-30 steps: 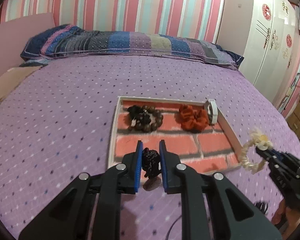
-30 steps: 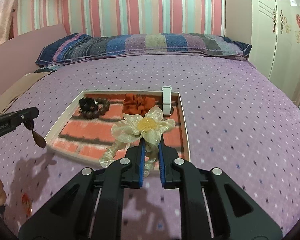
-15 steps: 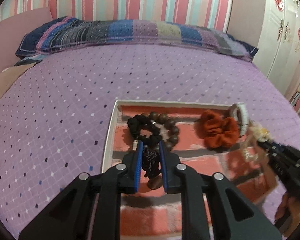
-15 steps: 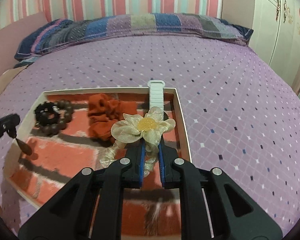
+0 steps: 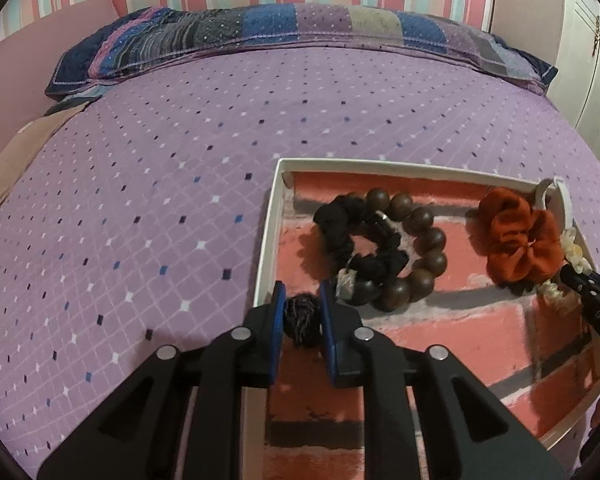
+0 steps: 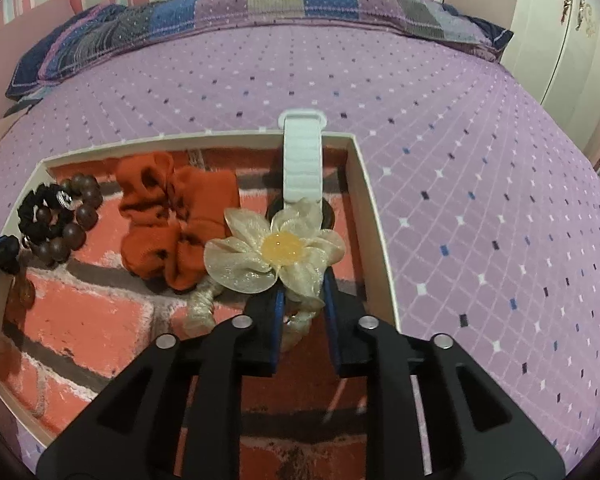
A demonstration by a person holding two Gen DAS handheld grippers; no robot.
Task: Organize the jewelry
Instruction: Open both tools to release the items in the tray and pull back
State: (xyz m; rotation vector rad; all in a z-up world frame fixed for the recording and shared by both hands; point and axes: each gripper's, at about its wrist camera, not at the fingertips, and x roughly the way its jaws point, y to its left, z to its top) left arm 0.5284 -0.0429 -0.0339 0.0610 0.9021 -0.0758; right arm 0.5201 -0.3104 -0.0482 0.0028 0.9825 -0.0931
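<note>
A shallow white-rimmed tray [image 5: 269,216] with a brick-pattern floor lies on the purple bed; it also shows in the right wrist view [image 6: 374,216]. In it lie a black scrunchie [image 5: 340,236] with a brown bead bracelet [image 5: 426,256], an orange scrunchie [image 5: 516,240] and a white watch strap [image 6: 302,160]. My left gripper [image 5: 301,318] is shut on a dark knotted cord with a brown pendant [image 6: 23,290], low over the tray's near left corner. My right gripper [image 6: 302,300] holds a cream flower hair tie [image 6: 278,250] over the tray's right side; its jaws look slightly parted.
The purple dotted bedspread [image 5: 140,200] surrounds the tray. A patchwork pillow [image 5: 260,28] lies along the striped wall at the back. A white wardrobe [image 6: 560,32] stands at the right. The right gripper's tip [image 5: 592,292] shows at the left view's right edge.
Both grippers have moved forward and down over the tray with their items. The left now sits at the tray's left corner, and the right beside the orange scrunchie.
</note>
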